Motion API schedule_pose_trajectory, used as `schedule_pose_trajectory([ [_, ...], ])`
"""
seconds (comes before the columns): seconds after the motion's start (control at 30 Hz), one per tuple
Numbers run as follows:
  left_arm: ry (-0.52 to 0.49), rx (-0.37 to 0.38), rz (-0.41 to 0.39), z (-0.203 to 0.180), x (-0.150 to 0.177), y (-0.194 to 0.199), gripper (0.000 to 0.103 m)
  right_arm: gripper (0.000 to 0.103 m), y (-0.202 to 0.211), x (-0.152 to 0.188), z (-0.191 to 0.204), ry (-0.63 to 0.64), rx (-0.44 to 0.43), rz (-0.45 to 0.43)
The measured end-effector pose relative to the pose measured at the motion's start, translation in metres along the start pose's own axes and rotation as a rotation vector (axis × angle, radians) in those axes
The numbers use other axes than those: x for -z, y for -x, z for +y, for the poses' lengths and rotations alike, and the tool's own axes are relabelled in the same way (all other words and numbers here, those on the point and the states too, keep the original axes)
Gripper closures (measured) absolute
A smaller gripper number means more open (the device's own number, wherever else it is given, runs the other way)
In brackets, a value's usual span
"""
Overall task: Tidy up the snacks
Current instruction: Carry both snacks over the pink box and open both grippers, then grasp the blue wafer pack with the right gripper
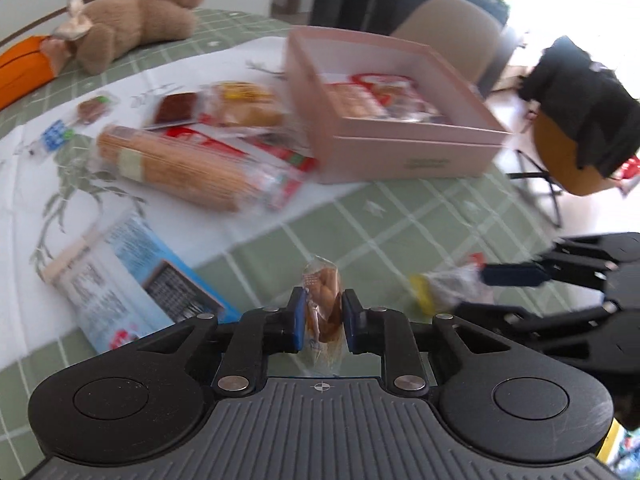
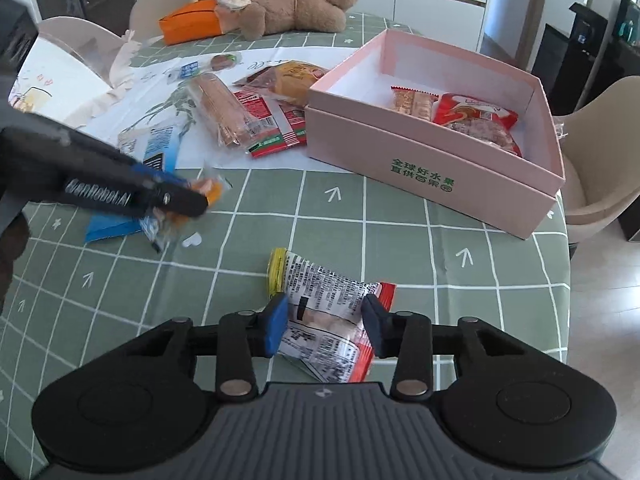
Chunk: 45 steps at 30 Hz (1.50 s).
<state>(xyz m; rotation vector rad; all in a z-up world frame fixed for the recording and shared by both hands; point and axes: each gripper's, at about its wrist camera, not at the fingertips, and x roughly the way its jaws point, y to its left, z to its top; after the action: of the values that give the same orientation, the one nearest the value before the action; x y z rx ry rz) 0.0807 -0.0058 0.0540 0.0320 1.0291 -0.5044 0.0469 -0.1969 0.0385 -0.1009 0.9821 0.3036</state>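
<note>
Home dining room, checked tablecloth (image 2: 360,208), teddy bear (image 2: 296,4), beige chairs (image 2: 600,152)

A green checked tablecloth (image 2: 360,208) covers the table: pink box (image 2: 432,172) at two o'clock, teddy bear (image 2: 304,4) at twelve, snack packets (image 2: 240,116) at eleven.

The box (image 2: 432,168) sits on the desk (image 2: 360,240). Inside it lie two snack packets (image 2: 476,120). Left of the box, loose snack packets (image 2: 256,120) are spread out; behind the box and to its left lies a plush toy (image 2: 296,4).
</note>
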Motion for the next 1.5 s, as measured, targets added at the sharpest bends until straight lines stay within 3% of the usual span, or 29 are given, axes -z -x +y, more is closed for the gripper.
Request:
schedule_pose_trajectory([
  [0.07,0.005,0.021,0.001,-0.005,0.004,0.005,0.08,0.063,0.008,0.004,-0.001,0.026,-0.022,0.007],
  [0.17,0.023,0.054,0.001,-0.011,0.008,0.01,0.08,0.033,0.018,0.013,0.003,0.093,0.015,0.004],
  [0.2,0.03,0.061,0.0,-0.011,0.008,0.011,0.08,0.03,0.019,0.016,0.005,0.114,0.033,-0.008],
  [0.4,0.034,0.046,0.019,-0.013,0.006,0.009,0.08,0.029,-0.005,0.014,0.018,0.332,0.105,0.005],
  [0.47,0.034,0.037,0.02,-0.013,0.006,0.009,0.08,0.028,-0.01,0.007,0.015,0.363,0.089,-0.022],
  [0.6,0.033,0.022,0.02,-0.015,0.004,0.009,0.08,0.029,-0.027,-0.017,-0.01,0.203,-0.037,0.02],
  [0.63,0.034,0.018,0.019,-0.015,0.003,0.009,0.08,0.034,-0.029,-0.021,-0.017,0.146,-0.066,0.033],
  [0.67,0.037,0.016,0.017,-0.014,0.002,0.01,0.08,0.051,-0.027,-0.024,-0.022,0.103,-0.065,0.031],
  [0.73,0.061,0.034,0.0,-0.012,-0.005,0.016,0.08,0.054,-0.018,-0.03,-0.03,0.039,-0.079,0.043],
  [0.83,0.105,0.109,-0.082,-0.007,-0.039,0.04,0.08,0.054,0.03,-0.052,-0.047,-0.024,-0.105,-0.076],
  [0.97,0.087,0.174,-0.249,-0.017,-0.125,0.079,0.078,0.053,0.098,-0.121,-0.075,-0.071,-0.024,-0.251],
  [1.03,0.098,0.244,-0.285,-0.019,-0.167,0.077,0.074,0.044,0.11,-0.16,-0.091,-0.124,0.012,-0.264],
  [1.07,0.09,0.255,-0.265,-0.018,-0.184,0.063,0.072,0.023,0.11,-0.178,-0.099,-0.146,0.039,-0.252],
  [1.1,0.097,0.213,-0.194,-0.016,-0.198,0.039,0.074,0.015,0.106,-0.189,-0.105,-0.162,0.077,-0.242],
  [1.17,0.132,0.129,-0.158,-0.009,-0.199,0.009,0.074,0.015,0.094,-0.202,-0.113,-0.191,0.162,-0.205],
  [1.3,0.223,0.217,-0.192,0.02,-0.155,-0.001,0.072,0.015,0.08,-0.185,-0.118,-0.207,0.142,-0.176],
  [1.5,0.259,-0.122,-0.176,0.083,-0.079,0.018,0.073,0.015,0.039,-0.139,-0.067,-0.113,0.082,-0.102],
])
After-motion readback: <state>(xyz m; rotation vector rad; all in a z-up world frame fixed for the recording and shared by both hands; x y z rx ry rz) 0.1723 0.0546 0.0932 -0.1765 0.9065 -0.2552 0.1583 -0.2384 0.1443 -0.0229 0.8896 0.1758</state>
